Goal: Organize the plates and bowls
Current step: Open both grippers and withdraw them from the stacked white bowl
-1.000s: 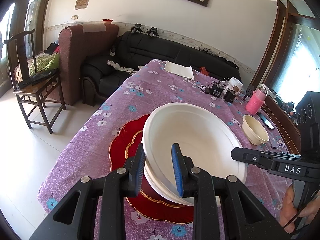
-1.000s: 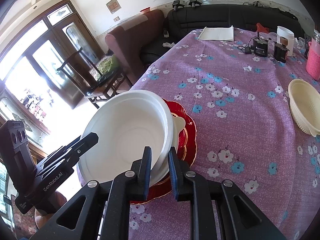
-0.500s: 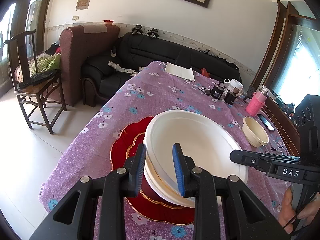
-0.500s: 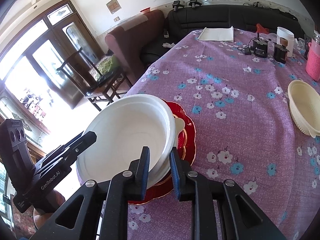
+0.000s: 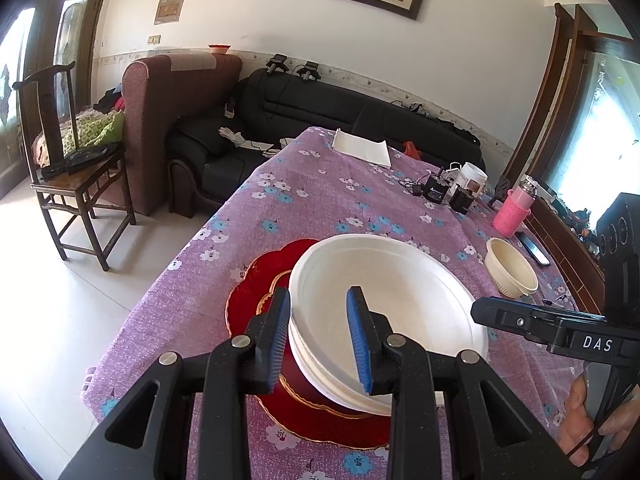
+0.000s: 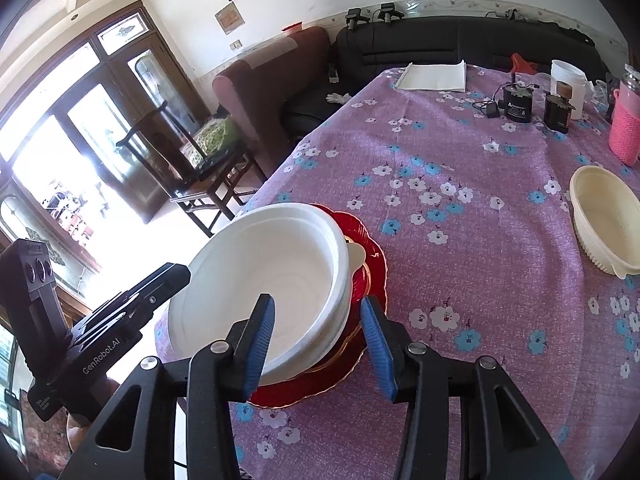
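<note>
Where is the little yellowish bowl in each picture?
Left wrist: the cream bowl sits right of centre, beyond the big white bowl.
Right wrist: the cream bowl lies at the right edge, mid-height.
Shared landmark: the pink bottle, just beyond it in both.

A wide white bowl sat nested in another white bowl, the pair resting slightly tilted on stacked red scalloped plates with gold rims. A smaller cream ribbed bowl stood upright, well apart, on the tabletop.
</note>
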`<action>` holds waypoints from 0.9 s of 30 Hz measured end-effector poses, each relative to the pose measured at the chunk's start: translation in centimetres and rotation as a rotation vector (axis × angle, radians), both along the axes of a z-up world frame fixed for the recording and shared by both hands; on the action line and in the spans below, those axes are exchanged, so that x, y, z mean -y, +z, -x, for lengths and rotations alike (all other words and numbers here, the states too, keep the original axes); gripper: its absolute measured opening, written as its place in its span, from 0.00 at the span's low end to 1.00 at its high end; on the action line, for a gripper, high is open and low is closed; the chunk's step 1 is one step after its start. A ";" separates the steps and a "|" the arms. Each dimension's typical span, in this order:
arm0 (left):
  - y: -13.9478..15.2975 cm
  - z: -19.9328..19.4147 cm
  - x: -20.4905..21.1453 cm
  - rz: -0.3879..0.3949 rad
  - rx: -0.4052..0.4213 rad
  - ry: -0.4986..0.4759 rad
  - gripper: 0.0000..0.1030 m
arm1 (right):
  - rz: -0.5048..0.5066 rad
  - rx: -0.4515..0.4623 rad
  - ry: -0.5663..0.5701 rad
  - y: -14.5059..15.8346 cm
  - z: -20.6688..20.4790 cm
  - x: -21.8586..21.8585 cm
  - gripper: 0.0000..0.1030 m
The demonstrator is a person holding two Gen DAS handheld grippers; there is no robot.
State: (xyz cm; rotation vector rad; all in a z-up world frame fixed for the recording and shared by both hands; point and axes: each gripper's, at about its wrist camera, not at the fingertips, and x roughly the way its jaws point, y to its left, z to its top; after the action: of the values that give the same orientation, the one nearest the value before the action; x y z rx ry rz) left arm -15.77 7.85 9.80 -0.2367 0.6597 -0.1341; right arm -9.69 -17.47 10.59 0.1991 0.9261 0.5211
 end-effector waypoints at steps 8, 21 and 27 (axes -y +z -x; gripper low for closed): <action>0.8 0.4 0.9 -0.004 0.014 -0.004 0.37 | -0.030 0.009 -0.030 0.3 0.5 1.7 0.52; 3.0 2.1 5.8 -0.045 0.083 -0.103 0.44 | -0.083 0.024 -0.146 0.5 1.3 7.8 0.55; 2.9 2.5 10.6 -0.062 0.079 -0.211 0.45 | -0.122 0.010 -0.241 0.0 1.3 12.2 0.55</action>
State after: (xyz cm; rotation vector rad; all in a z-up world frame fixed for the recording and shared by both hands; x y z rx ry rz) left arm -18.24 -2.79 12.75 -0.1013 0.6086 -0.3236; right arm -11.01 -29.66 10.60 0.4127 0.8477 0.3549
